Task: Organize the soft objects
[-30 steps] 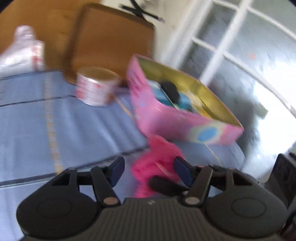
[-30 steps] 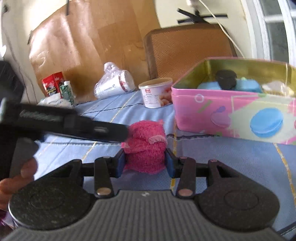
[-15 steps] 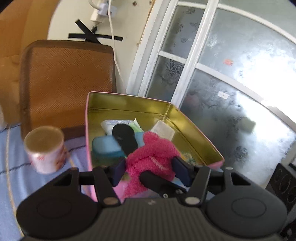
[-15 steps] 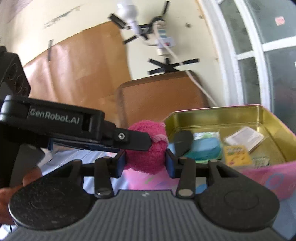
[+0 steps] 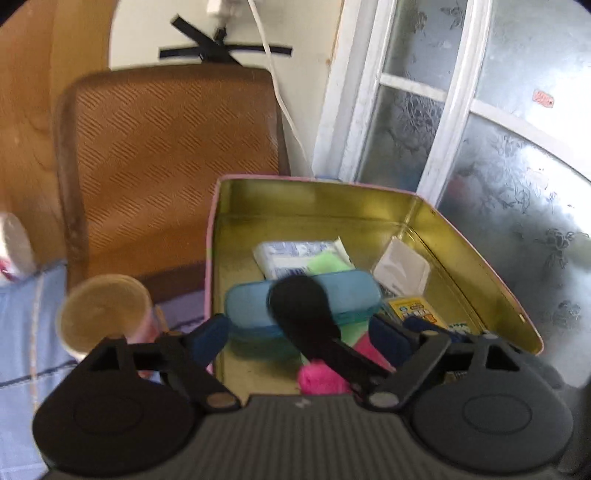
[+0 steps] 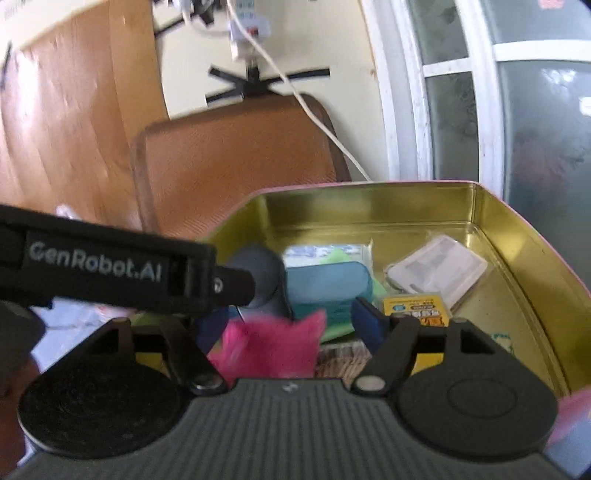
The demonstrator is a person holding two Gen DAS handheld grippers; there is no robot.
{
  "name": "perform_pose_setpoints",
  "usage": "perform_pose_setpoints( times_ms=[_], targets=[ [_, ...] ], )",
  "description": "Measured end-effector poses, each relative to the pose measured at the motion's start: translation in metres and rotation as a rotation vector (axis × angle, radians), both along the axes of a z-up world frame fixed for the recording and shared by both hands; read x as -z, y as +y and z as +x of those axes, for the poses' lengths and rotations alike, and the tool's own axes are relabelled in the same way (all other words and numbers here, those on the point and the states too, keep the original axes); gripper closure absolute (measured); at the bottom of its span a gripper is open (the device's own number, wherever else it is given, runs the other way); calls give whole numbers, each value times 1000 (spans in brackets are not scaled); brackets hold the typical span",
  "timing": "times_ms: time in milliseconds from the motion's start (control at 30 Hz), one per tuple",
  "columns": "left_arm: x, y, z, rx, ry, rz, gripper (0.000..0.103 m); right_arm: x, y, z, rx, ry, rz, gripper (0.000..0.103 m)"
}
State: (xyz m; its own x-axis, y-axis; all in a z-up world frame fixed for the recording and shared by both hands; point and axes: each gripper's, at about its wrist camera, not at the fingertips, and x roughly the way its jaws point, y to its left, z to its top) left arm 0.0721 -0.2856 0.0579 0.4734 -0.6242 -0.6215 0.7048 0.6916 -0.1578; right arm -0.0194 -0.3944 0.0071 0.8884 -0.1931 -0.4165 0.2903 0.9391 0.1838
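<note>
While both tools are hovering over the gold-lined tin [image 6: 517, 236], we are seeing their jaws opening — the left tool [image 5: 299, 338] and the right tool [image 6: 284, 325] are no longer pressing the pink fuzzy toy [image 6: 269, 350]. It is sitting loose between the blue pads, low over the tin's near end.

A cream wall [image 5: 147, 33] fills the upper middle of both views, with strips of black tape [image 5: 225, 51] crossed on it and a white cable [image 6: 317, 114] hanging down from a white plug [image 6: 245, 27]. Brown cardboard [image 6: 74, 129] covers the wall at upper left. Below stands a brown woven chair back [image 5: 173, 166]. At right, a white-framed window [image 5: 458, 122] of patterned frosted glass lets in bright daylight. Blue striped cloth [image 5: 22, 332] shows at lower left.
</note>
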Motion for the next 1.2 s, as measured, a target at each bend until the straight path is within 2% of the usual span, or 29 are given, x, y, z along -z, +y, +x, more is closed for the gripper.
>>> perform_pose_setpoints(
  times_ms=[233, 400, 533, 700, 1200],
  targets=[
    [-13, 33, -32, -41, -80, 9, 16, -12, 12, -60, 51, -124, 31, 27],
    [-17, 64, -58, -63, -126, 16, 16, -15, 20, -92, 101, -148, 28, 27],
    [-14, 81, -82, -90, -175, 56, 4, -16, 11, -109, 169, -141, 118, 27],
    [-13, 97, -107, -116, -242, 82, 0, -20, 2, -123, 202, -133, 244, 27],
    [-6, 129, -125, -145, -196, 100, 0, -31, 35, -122, 111, -94, 231, 19]
  ],
)
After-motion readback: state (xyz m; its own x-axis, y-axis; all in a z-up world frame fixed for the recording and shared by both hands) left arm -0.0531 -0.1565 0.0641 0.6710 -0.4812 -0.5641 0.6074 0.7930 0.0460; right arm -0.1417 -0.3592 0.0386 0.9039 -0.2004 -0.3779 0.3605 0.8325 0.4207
